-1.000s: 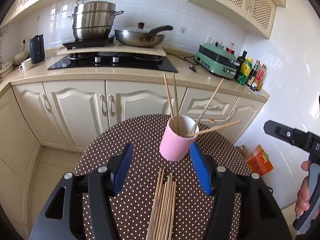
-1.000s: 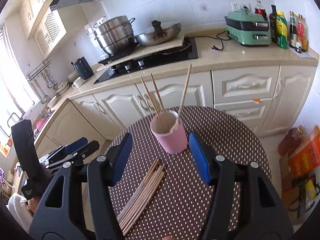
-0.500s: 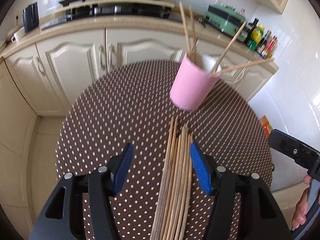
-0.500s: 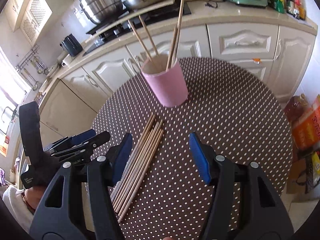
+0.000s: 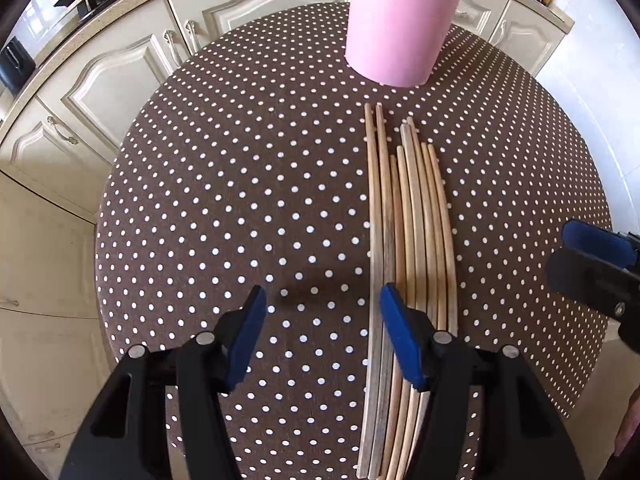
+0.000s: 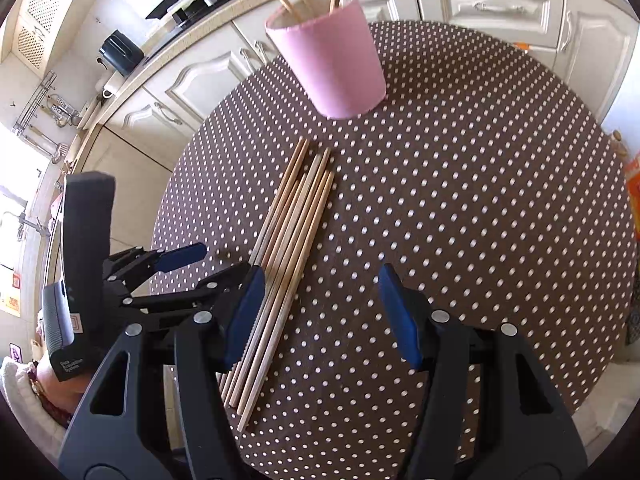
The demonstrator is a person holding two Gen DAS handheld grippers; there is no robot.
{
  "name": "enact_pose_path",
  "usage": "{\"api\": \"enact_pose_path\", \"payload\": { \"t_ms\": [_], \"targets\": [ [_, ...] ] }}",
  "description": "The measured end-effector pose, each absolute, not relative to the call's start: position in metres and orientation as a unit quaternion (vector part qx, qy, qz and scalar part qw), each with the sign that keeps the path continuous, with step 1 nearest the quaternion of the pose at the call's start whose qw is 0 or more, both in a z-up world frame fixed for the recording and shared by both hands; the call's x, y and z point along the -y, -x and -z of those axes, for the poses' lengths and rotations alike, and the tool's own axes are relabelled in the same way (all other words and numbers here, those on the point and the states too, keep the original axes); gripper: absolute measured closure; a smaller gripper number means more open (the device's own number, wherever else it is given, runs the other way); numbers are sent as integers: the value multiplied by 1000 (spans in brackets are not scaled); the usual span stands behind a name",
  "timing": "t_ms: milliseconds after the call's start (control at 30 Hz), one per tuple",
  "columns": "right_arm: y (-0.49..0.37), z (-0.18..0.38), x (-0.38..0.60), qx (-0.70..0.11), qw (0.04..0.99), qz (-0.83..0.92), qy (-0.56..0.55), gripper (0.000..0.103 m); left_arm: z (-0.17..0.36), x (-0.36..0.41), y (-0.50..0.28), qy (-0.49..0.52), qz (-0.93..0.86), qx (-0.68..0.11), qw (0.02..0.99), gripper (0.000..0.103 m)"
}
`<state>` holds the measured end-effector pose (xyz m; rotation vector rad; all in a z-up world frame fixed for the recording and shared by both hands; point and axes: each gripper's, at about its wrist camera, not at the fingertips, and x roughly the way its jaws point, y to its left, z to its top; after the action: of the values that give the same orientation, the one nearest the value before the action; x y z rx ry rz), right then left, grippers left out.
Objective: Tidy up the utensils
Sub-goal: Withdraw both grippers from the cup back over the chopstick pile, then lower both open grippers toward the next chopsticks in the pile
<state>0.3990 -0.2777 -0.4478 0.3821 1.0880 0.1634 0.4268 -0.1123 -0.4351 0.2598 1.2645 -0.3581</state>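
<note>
Left gripper (image 5: 322,330): jaws spread, beside loose wooden chopsticks (image 5: 408,240)
Right gripper (image 6: 322,314): jaws spread, empty
Pink cylindrical cup (image 6: 334,54): beyond chopsticks (writing on left handle unreadable)

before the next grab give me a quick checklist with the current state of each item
1. Left gripper open: ok.
2. Right gripper open, nothing held: ok.
3. Left gripper centred over the chopsticks: not ok, only its right finger overlaps the bundle.
4. Pink cup upright on the table: ok.
5. Room left in the cup: cannot tell, some sticks are already in it.
6. One stick separable: cannot tell, they lie tight together.
</note>
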Motion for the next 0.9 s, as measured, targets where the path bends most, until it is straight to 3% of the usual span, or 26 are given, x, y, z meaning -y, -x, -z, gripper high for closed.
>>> {"api": "enact_pose_path", "payload": {
  "t_ms": [267,367,467,567,633,900],
  "targets": [
    [-397,461,272,-541,818,-68,-183,44,439,117,-450,-105,153,-612,769,44],
    [-398,465,264,-558,808,-58,-183,44,442,125,-456,-144,154,-610,764,46],
    [-398,471,252,-571,798,-50,-185,47,439,122,-460,-137,157,-612,763,59],
    [-400,477,239,-585,790,-33,-181,59,436,113,-464,-137,162,-612,762,78],
    [-400,481,231,-592,786,-15,-181,67,436,105,-467,-137,168,-612,760,84],
    [-404,487,198,-597,780,36,-186,70,443,97,-481,-127,207,-623,743,84]
  ]
}}
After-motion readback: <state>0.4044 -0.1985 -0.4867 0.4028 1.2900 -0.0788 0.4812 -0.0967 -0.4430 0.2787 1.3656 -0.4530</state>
